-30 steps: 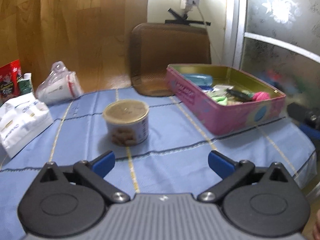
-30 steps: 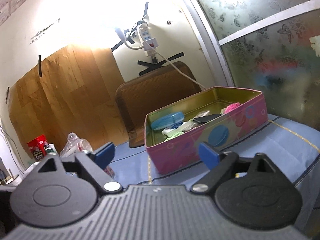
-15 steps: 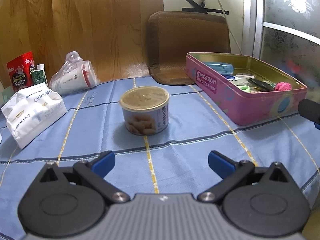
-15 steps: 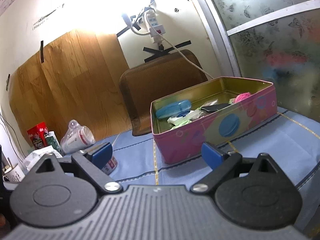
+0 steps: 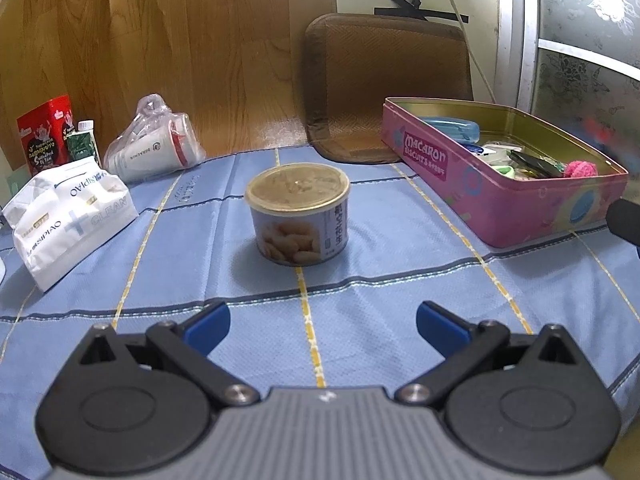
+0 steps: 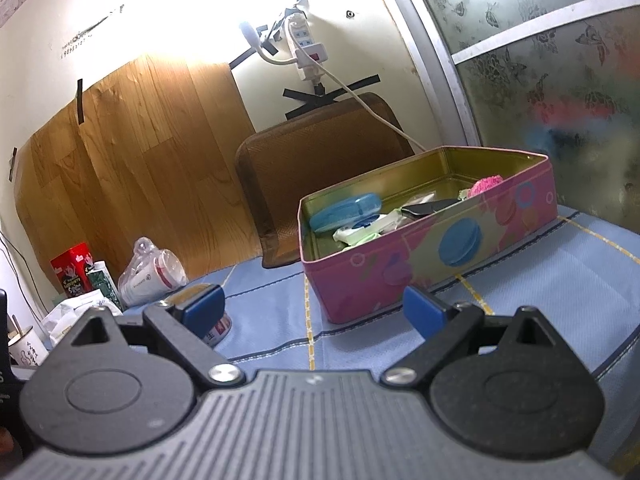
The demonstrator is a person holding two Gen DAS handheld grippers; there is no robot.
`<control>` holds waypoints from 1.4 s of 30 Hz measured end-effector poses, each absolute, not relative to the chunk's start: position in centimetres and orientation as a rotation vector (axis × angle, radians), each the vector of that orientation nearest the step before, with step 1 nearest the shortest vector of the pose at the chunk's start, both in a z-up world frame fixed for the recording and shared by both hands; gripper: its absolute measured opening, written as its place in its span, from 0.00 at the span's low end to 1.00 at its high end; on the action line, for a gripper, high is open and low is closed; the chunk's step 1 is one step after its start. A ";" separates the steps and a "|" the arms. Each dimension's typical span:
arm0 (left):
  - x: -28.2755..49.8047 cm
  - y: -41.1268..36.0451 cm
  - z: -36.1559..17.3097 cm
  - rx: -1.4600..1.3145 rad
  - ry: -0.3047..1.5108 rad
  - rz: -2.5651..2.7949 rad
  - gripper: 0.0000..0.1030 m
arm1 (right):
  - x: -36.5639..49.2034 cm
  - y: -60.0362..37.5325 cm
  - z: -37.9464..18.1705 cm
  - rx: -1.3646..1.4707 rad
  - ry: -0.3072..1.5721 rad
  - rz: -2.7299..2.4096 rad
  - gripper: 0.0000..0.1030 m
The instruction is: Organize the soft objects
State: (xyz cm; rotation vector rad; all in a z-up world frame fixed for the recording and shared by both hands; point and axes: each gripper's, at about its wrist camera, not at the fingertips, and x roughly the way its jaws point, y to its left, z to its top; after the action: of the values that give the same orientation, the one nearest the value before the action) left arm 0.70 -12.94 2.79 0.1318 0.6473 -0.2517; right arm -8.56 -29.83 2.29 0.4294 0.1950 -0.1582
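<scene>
Both grippers above the blue tablecloth [image 5: 240, 288], fingers spread, holding nothing.
Left gripper [image 5: 322, 322] faces the can [image 5: 298, 216]; right gripper [image 6: 314, 307] faces the pink tin [image 6: 432, 248], contents possibly soft, blurred.

Blue tablecloth [image 5: 224, 264] with yellow and navy stripes; pink tin [image 5: 516, 204] with blue macaron print.

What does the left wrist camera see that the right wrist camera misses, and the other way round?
Only the left wrist view shows the whole lidded snack can and the printed white tissue pack. Only the right wrist view shows the white power strip taped to the wall and a white mug. Both show the open pink biscuit tin, the bagged paper cups and the blue checked tablecloth. Both jaws stand open.
</scene>
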 end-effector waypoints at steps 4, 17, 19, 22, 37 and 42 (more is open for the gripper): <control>0.7 -12.8 2.8 0.125 0.645 -0.252 1.00 | -8.8 -29.7 2.2 0.425 0.195 -0.158 0.95; 0.4 -12.7 2.5 0.152 0.646 -0.249 1.00 | -8.8 -29.8 2.1 0.431 0.200 -0.154 0.95; 0.5 -12.5 2.5 0.152 0.648 -0.251 1.00 | -8.7 -29.8 2.0 0.430 0.204 -0.152 0.95; 0.6 -12.3 2.3 0.148 0.656 -0.243 1.00 | -8.6 -29.7 1.9 0.430 0.208 -0.151 0.95; 1.2 -11.8 1.6 0.167 0.693 -0.253 1.00 | -8.2 -29.9 1.6 0.437 0.229 -0.146 0.95; 1.5 -12.0 1.2 0.201 0.719 -0.240 1.00 | -8.0 -30.1 1.5 0.445 0.220 -0.144 0.96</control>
State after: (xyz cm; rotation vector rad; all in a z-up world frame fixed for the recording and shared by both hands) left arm 1.53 -12.00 1.23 0.2015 0.7185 -0.2398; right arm -8.05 -30.07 1.51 0.4452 0.2200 -0.1435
